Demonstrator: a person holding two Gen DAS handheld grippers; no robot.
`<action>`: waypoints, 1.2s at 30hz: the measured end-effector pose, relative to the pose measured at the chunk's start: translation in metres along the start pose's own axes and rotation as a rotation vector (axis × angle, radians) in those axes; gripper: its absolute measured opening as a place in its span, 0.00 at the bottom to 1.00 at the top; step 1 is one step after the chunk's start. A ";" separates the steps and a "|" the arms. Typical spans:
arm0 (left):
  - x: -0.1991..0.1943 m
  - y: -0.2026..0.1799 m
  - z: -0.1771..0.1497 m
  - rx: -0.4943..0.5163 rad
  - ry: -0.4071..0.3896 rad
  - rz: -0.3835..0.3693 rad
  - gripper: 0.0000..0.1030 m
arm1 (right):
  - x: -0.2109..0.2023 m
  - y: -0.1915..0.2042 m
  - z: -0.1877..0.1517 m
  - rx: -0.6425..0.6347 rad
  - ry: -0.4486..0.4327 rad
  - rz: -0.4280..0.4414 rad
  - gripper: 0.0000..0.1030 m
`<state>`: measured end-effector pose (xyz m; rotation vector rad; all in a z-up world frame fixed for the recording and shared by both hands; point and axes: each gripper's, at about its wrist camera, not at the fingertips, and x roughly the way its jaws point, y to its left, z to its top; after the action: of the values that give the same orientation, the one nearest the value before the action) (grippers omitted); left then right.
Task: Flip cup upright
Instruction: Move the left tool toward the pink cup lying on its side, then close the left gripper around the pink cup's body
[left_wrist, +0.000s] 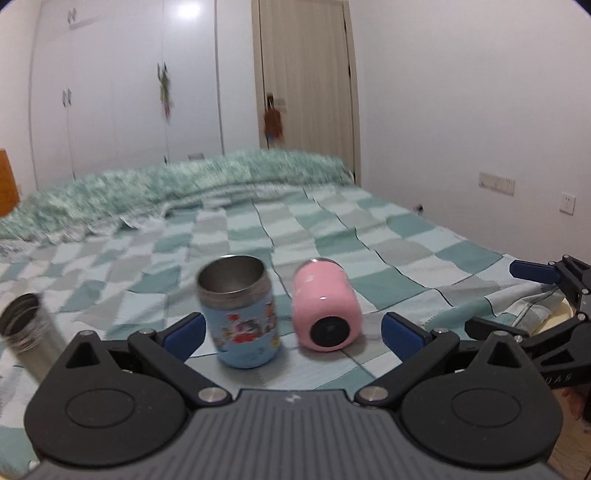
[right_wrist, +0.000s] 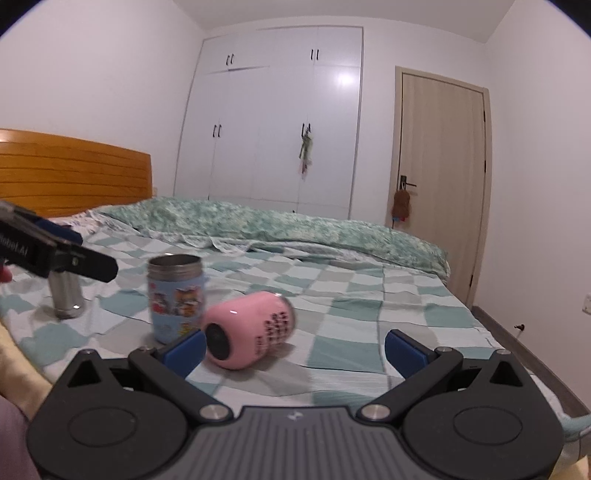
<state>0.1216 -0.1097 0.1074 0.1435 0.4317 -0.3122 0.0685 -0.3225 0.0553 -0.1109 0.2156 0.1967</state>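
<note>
A pink cup (left_wrist: 327, 304) lies on its side on the checked bedsheet, its black base toward me; it also shows in the right wrist view (right_wrist: 249, 328). A blue cartoon-print cup (left_wrist: 242, 314) stands upright just left of it, steel mouth up, and appears in the right wrist view (right_wrist: 176, 297). My left gripper (left_wrist: 291, 330) is open and empty, with both cups just ahead between its fingers. My right gripper (right_wrist: 295, 347) is open and empty; the pink cup lies by its left finger (right_wrist: 184, 350). The right gripper also shows at the left view's right edge (left_wrist: 532, 295).
A steel flask (left_wrist: 27, 325) stands upright at the left, also in the right wrist view (right_wrist: 66, 293). A rumpled green quilt (right_wrist: 280, 225) lies across the far bed. The wooden headboard (right_wrist: 74, 171), a wardrobe (right_wrist: 273, 122) and a door (right_wrist: 441, 177) stand beyond.
</note>
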 end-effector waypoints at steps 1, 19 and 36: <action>0.008 -0.003 0.006 0.001 0.024 -0.004 1.00 | 0.004 -0.004 0.001 0.000 0.006 -0.003 1.00; 0.172 -0.039 0.059 0.073 0.259 -0.008 1.00 | 0.079 -0.067 0.000 0.023 0.096 0.013 1.00; 0.253 -0.036 0.056 0.259 0.396 -0.088 1.00 | 0.135 -0.083 0.008 0.083 0.231 0.025 1.00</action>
<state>0.3492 -0.2217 0.0459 0.4445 0.7908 -0.4280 0.2165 -0.3778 0.0406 -0.0481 0.4545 0.1993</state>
